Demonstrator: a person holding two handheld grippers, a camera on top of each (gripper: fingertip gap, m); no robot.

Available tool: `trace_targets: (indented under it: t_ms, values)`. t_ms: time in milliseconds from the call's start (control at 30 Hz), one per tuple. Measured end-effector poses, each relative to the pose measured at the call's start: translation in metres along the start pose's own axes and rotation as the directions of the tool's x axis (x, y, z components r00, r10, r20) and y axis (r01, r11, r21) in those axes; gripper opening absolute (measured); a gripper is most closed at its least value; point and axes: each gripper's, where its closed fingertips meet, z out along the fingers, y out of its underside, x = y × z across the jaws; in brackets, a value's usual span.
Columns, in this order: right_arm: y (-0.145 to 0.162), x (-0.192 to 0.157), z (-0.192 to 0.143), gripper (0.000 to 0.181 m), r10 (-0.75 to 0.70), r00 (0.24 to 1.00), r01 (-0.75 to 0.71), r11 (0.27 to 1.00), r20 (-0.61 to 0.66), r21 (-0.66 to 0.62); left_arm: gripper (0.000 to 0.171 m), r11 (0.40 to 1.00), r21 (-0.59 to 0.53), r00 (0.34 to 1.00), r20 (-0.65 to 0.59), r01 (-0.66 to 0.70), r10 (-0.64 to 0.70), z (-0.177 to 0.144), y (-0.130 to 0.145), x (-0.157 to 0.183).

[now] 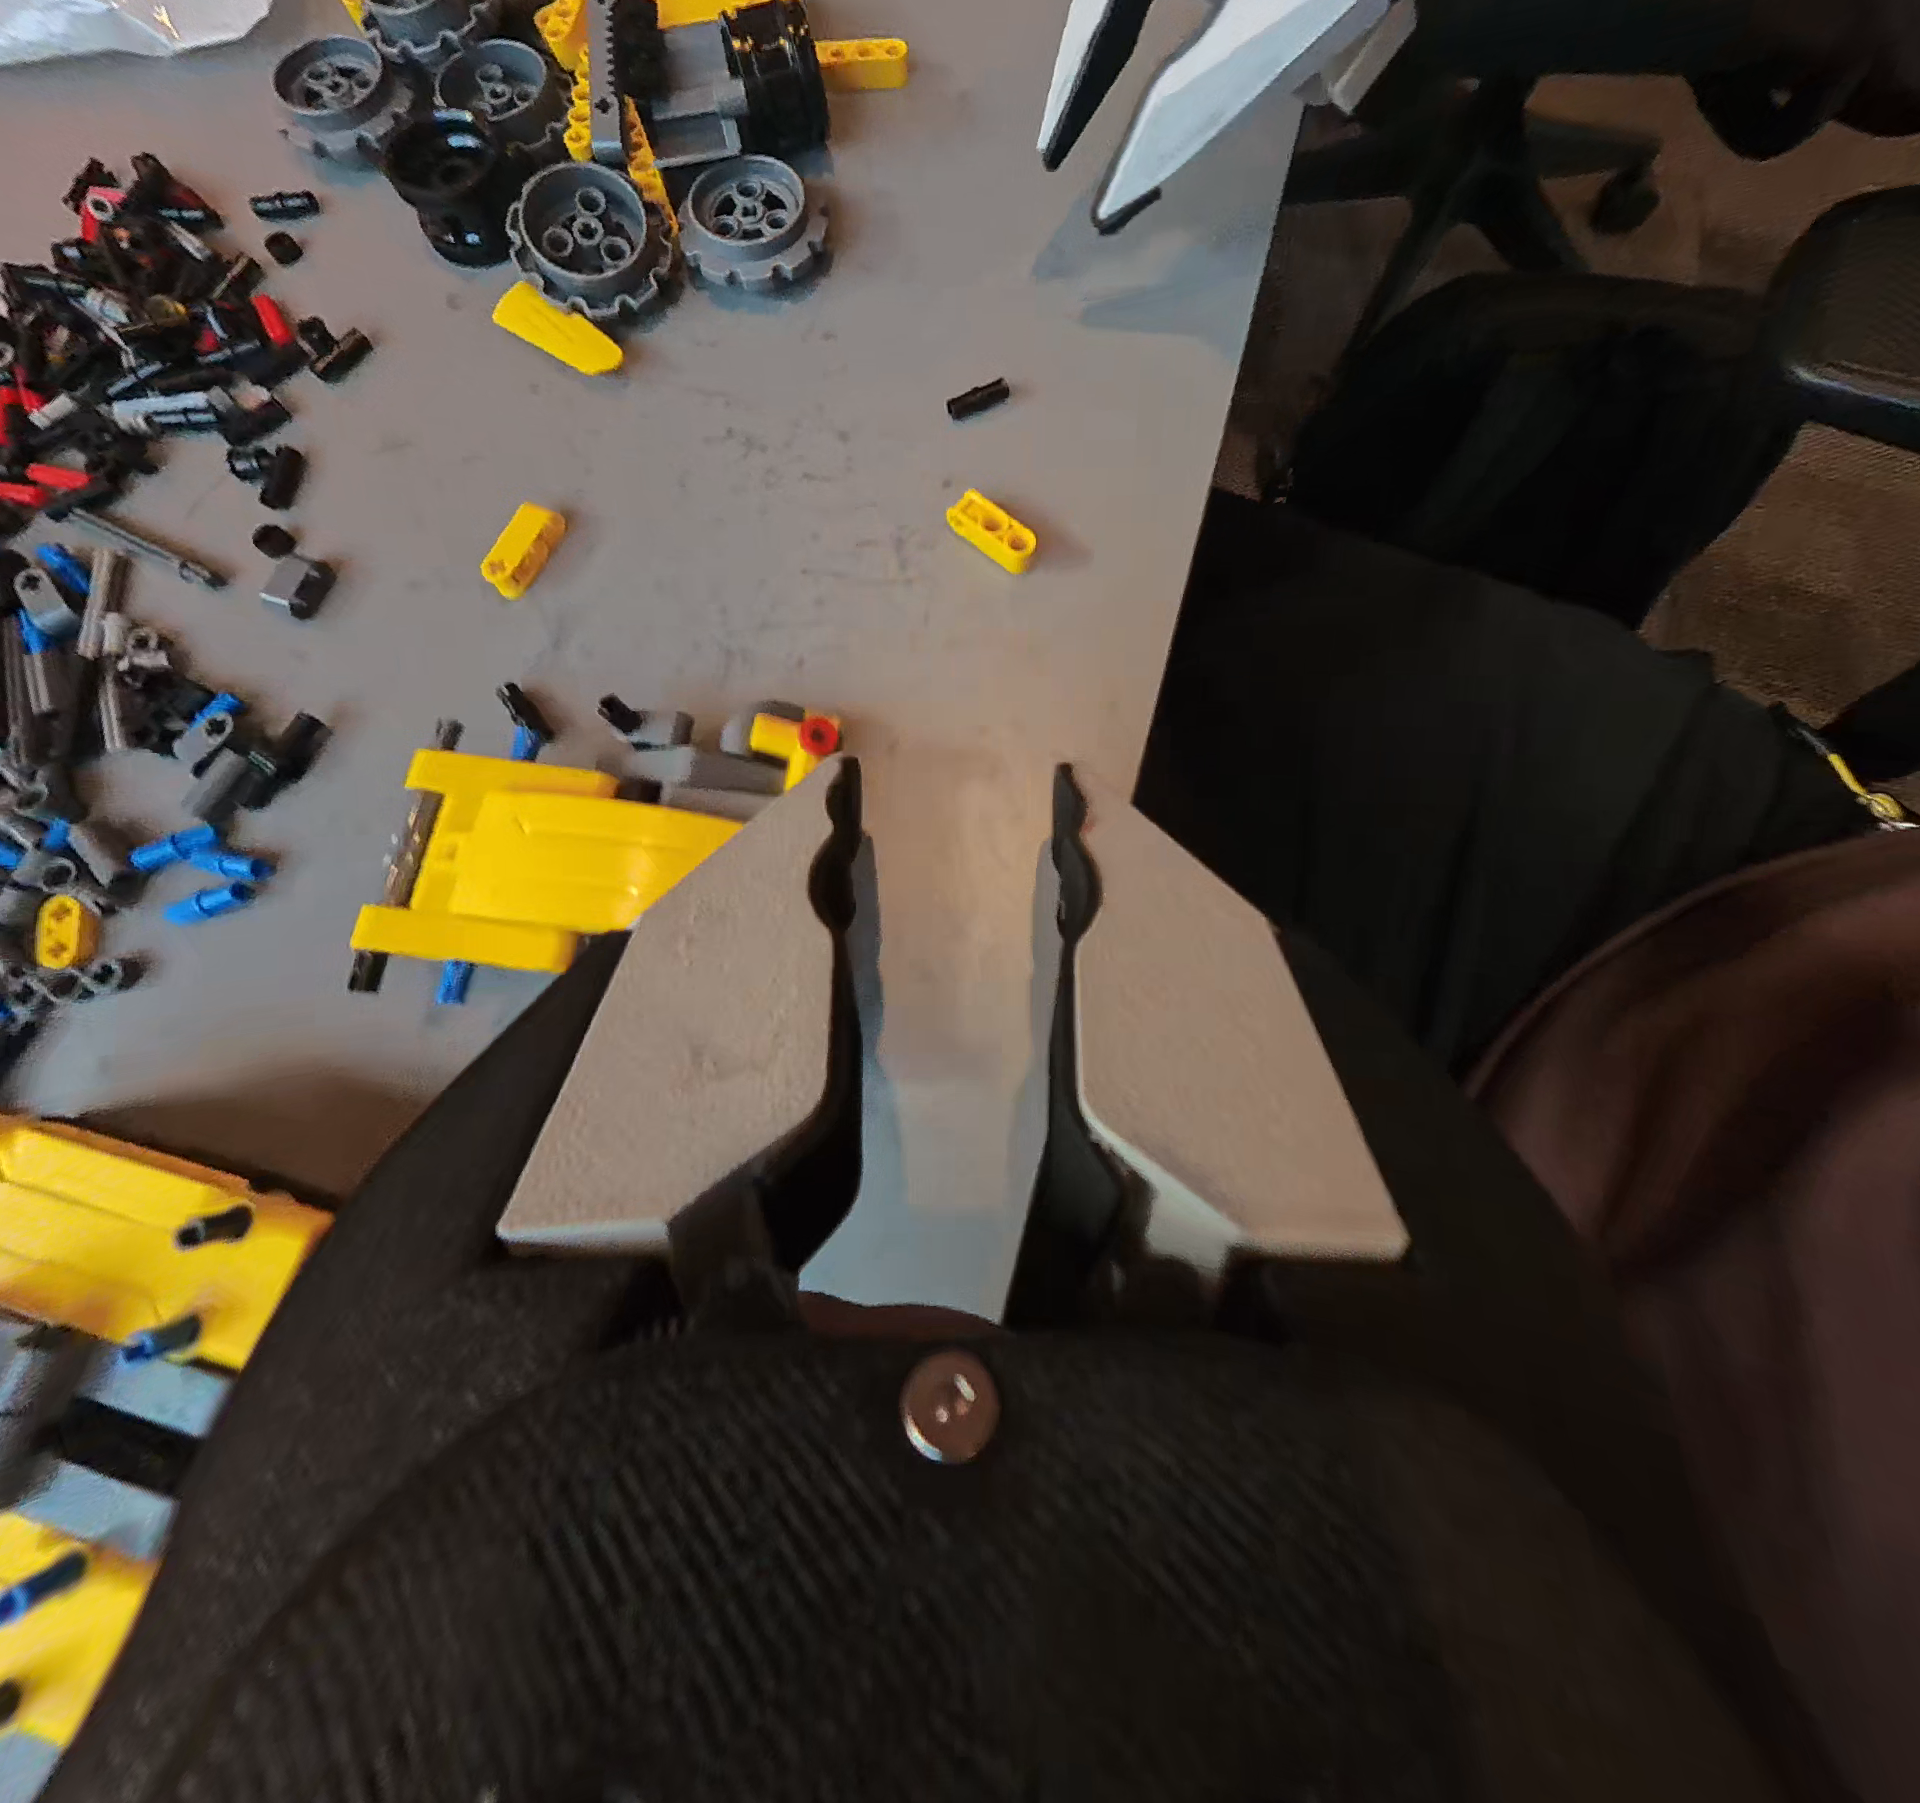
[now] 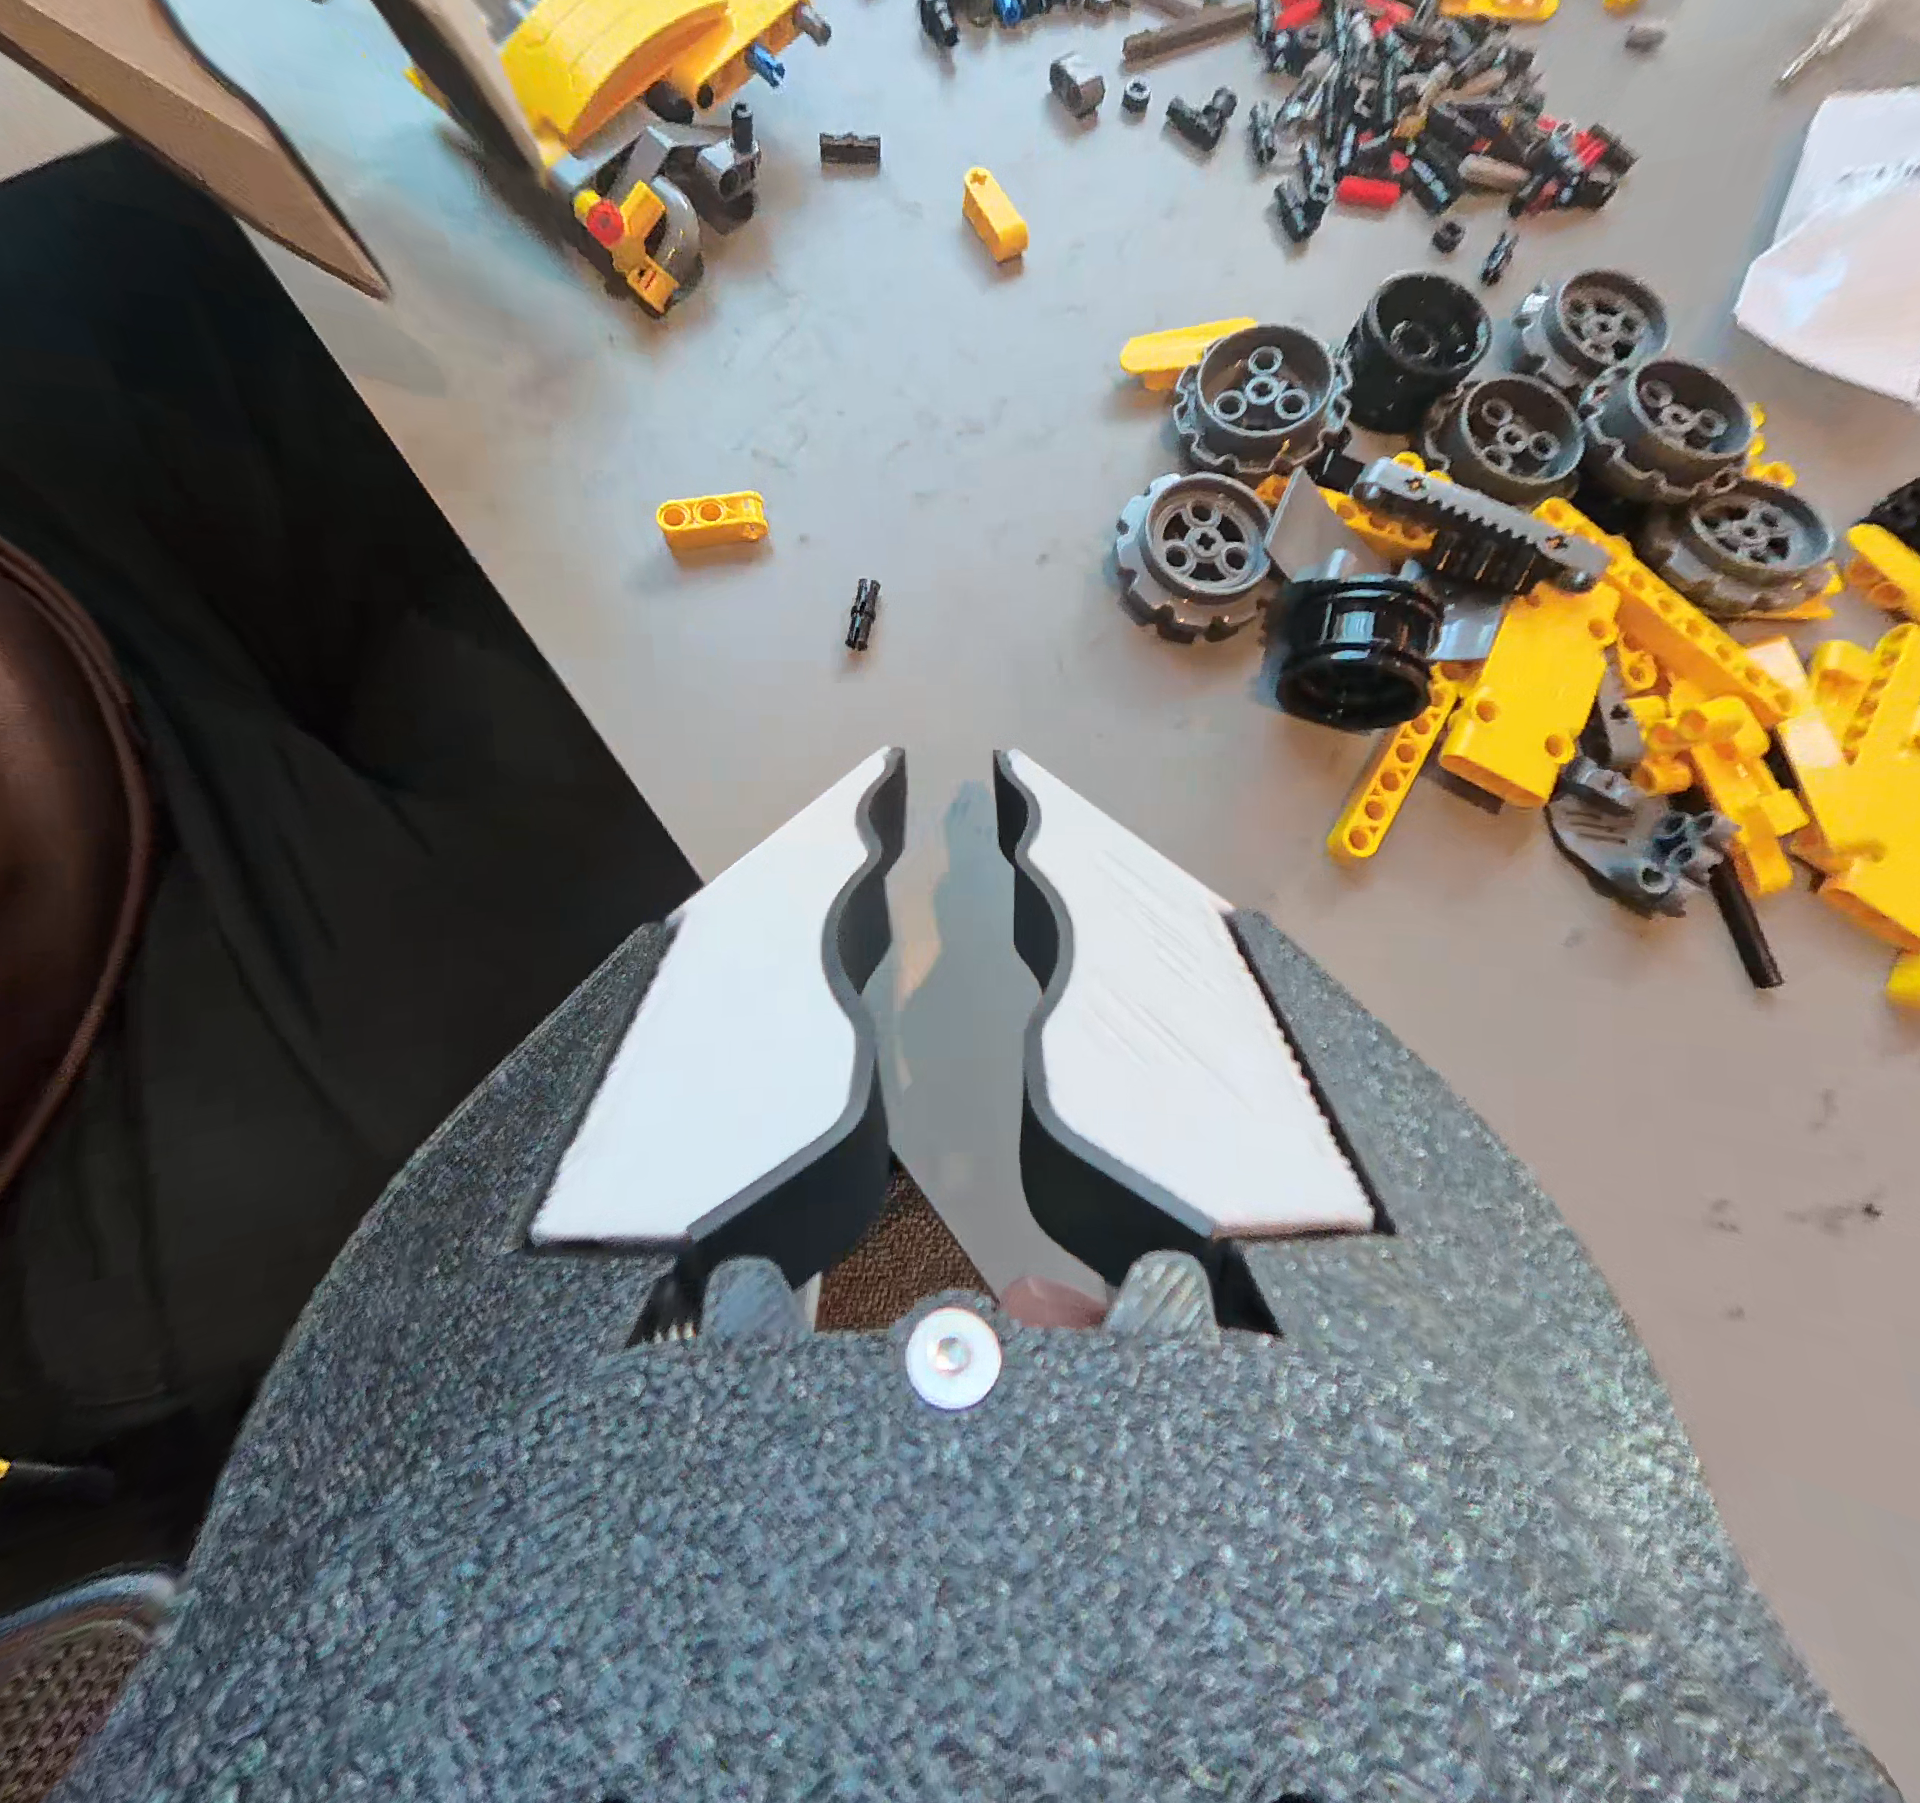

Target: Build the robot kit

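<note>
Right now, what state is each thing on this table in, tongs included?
Left tongs: open, empty, over bare table beside the yellow model.
Right tongs: open, empty, above the table.
Yellow model: half-built, lying flat.
Black pin: loose, lying alone.
Three-hole yellow piece: loose, on its side.
Grey wheels: heaped together, unmounted.
Black wheel: on its side.

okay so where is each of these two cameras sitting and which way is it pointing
Left wrist view: on the left gripper, looking down over the table's edge; open fingers, dark lap show.
Right wrist view: on the right gripper, facing the wheels; fingers slightly apart.
Shared: yellow three-hole piece, black pin, each other's gripper.
</note>
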Motion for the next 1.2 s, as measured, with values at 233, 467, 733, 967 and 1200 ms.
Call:
trace_targets:
  t_ms: [233,467,733,967,1200]
  values:
    - [-0.01,-0.013,0.014,0.017,0.013,0.997,-0.013,1.0,0.071,-0.001,0.034,0.997,0.082,0.995,-0.098,-0.007,0.015,-0.003,0.008,0.035]
    - [-0.017,-0.017,0.029,0.017,0.041,0.995,-0.04,0.999,0.088,-0.013,0.034,0.974,0.213,0.974,-0.19,-0.083,0.124,-0.006,0.017,0.082]
    - [-0.011,-0.018,0.042,0.013,0.072,0.994,-0.066,0.996,0.085,-0.062,0.034,0.971,0.209,0.952,-0.257,-0.114,0.167,0.004,0.039,0.107]
    - [-0.016,-0.016,0.048,0.001,0.094,0.991,-0.091,0.995,0.093,-0.037,0.034,0.978,0.178,0.954,-0.26,-0.106,0.151,0.007,0.048,0.102]
    - [-0.024,-0.018,0.044,0.001,0.101,0.989,-0.103,0.995,0.112,0.01,0.033,0.972,0.215,0.966,-0.216,-0.093,0.14,0.001,0.036,0.094]
